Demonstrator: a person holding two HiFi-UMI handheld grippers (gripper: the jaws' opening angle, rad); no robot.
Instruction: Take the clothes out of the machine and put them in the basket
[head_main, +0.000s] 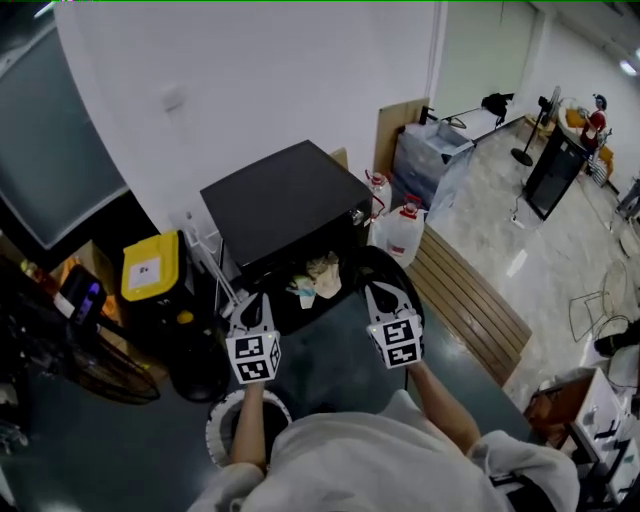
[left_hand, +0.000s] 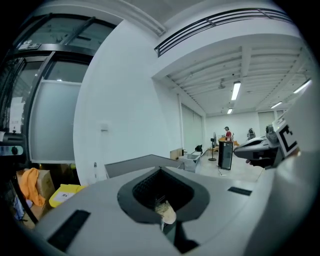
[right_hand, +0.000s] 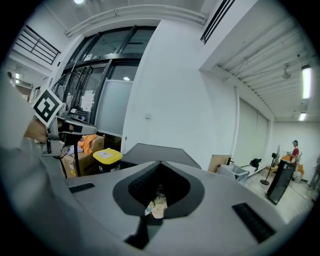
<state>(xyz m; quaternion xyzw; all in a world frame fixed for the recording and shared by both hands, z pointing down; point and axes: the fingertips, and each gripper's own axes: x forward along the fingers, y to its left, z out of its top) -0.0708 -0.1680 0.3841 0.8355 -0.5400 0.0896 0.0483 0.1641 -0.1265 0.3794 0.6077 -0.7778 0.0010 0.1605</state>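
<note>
The black machine (head_main: 285, 205) stands just ahead of both your tongs. The white basket (head_main: 216, 418) sits below and behind your left tongs (head_main: 257, 300). The clothes (head_main: 320, 275) lie in the machine's opening, ahead between left and right tongs (head_main: 380, 293). Both tongs are pressed together, pinching nothing.

Machine (head_main: 285, 200) – matt black casing with a smooth top; metal or plastic, can't tell. Clothes (head_main: 322, 274) in its opening are pale, crumpled cloth. Left gripper (head_main: 254, 303) and right gripper (head_main: 383, 293) have matt grey plastic shells, with a black ribbed recess at the jaws. Basket (head_main: 214, 424) rim is white plastic. Bin lid (head_main: 150, 265) is glossy yellow plastic. Jugs (head_main: 403, 233) are translucent white plastic. Slatted bench (head_main: 470, 300) – bare wood. Pale floor (head_main: 490, 205) is polished and reflective.
</note>
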